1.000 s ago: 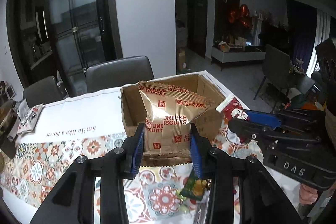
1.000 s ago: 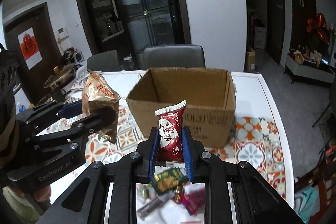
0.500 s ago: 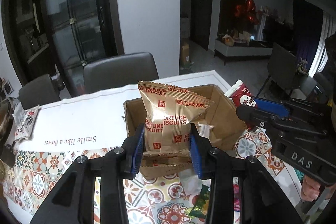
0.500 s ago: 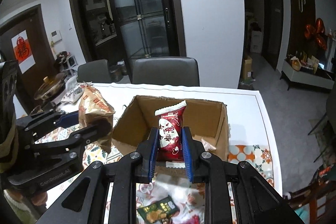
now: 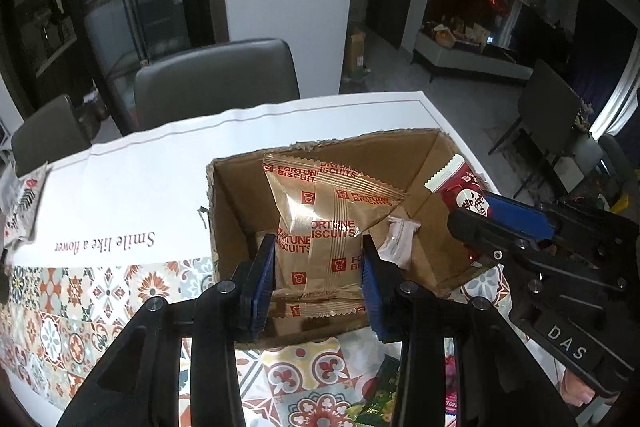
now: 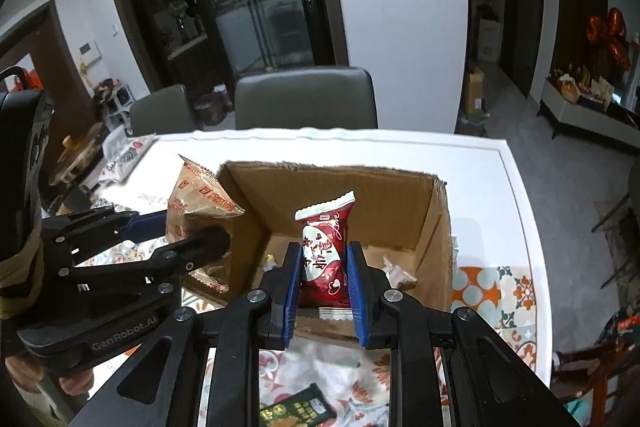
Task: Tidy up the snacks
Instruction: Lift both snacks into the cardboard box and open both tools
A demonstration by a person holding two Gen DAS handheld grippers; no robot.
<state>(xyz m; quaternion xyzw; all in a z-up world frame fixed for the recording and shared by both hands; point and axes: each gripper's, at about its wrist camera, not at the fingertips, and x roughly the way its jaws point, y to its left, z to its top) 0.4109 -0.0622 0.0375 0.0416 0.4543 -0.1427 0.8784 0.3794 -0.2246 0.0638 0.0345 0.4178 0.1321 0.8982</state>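
Note:
My left gripper [image 5: 318, 283] is shut on a gold Fortune Biscuits packet [image 5: 320, 227] and holds it upright over the near left side of an open cardboard box [image 5: 436, 163]. My right gripper [image 6: 323, 285] is shut on a red snack packet [image 6: 325, 255] and holds it upright over the same box [image 6: 438, 227]. The red packet [image 5: 460, 191] shows at the box's right wall in the left wrist view, and the biscuit packet [image 6: 200, 205] at its left wall in the right wrist view. A few small wrapped sweets [image 5: 398, 239] lie on the box floor.
The box stands on a table with a patterned cloth [image 5: 92, 299]. A green snack packet [image 6: 296, 409] lies on the cloth below the grippers. Grey chairs [image 5: 216, 79] stand at the far side. A printed bag [image 5: 20, 203] lies at the table's left.
Both grippers have moved up and forward with their packets, from in front of the box to above its opening. The box's inside has come into view.

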